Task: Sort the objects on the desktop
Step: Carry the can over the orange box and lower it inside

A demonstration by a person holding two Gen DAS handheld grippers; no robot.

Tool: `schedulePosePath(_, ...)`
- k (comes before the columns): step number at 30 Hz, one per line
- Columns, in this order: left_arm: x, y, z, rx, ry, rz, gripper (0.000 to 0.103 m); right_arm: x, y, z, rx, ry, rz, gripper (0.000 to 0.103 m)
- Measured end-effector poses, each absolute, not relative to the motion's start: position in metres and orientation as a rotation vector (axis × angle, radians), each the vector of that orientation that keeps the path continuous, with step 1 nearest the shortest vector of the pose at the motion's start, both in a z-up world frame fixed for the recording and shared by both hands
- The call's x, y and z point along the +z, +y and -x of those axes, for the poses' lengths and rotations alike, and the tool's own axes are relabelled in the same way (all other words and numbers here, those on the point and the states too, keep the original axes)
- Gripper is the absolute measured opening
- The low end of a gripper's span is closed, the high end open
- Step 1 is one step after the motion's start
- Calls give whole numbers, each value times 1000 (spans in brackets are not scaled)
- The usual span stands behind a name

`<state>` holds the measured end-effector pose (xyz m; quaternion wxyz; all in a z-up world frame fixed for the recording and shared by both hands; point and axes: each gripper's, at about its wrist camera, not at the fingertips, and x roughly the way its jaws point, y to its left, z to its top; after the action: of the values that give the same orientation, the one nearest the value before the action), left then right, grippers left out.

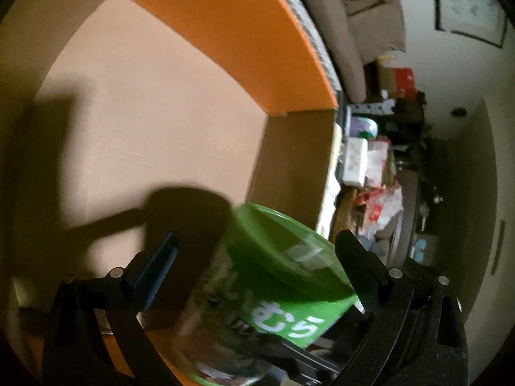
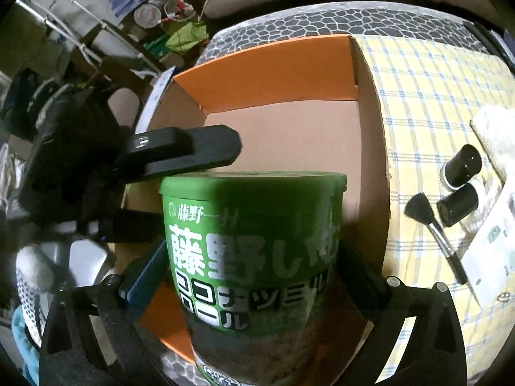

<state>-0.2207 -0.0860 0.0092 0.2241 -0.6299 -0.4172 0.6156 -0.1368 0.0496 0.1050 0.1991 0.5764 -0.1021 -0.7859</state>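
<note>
Green tub over the open box, between both my grippers.
The cardboard box (image 2: pixel 289 135) lies ahead and below; the green tub (image 2: pixel 254 251) stands upright, clamped in my right gripper (image 2: pixel 254 276), while my left gripper (image 1: pixel 257 267) straddles it, spread wide, pads clear.

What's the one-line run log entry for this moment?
right gripper: shut on green tub | left gripper: open around tub | tub: over cardboard box | waiting: brush on checked cloth
</note>
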Motion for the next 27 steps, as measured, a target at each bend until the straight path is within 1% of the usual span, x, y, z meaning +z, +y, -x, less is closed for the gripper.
schedulePosePath(5,0,-95,224,1738,-1163,1760,98,123,57,133,-2273,-197,-1575,100)
schedulePosePath(11,8,-94,213,1769,-1067,1775,98,152,88,130,-2375,-236,-1467,100)
schedulePosePath(13,14,-89,208,1771,-1028,1760,98,153,101,132,-2412,-286,-1470,100)
schedulePosePath(15,21,-86,202,1776,-970,1755,98,143,121,130,-2408,-386,-1493,100)
schedulePosePath(16,23,-81,200,1784,-927,1761,98,138,126,131,-2399,-422,-1508,98)
schedulePosePath(17,25,-74,196,1789,-872,1767,97,132,132,129,-2391,-451,-1524,95)
schedulePosePath(19,29,-60,189,1814,-785,1770,96,117,136,128,-2356,-505,-1553,78)
schedulePosePath(20,32,-57,186,1822,-758,1765,96,111,138,127,-2338,-519,-1564,74)
schedulePosePath(21,34,-53,184,1820,-739,1760,96,104,138,125,-2311,-531,-1578,67)
schedulePosePath(22,35,-46,183,1811,-723,1755,93,99,136,123,-2295,-532,-1586,61)
schedulePosePath(23,37,-42,183,1807,-712,1754,91,96,134,122,-2279,-526,-1595,59)
schedulePosePath(26,39,-36,182,1841,-649,1765,90,91,131,116,-2253,-532,-1575,52)
schedulePosePath(27,39,-35,182,1839,-652,1761,90,91,132,115,-2246,-545,-1566,48)
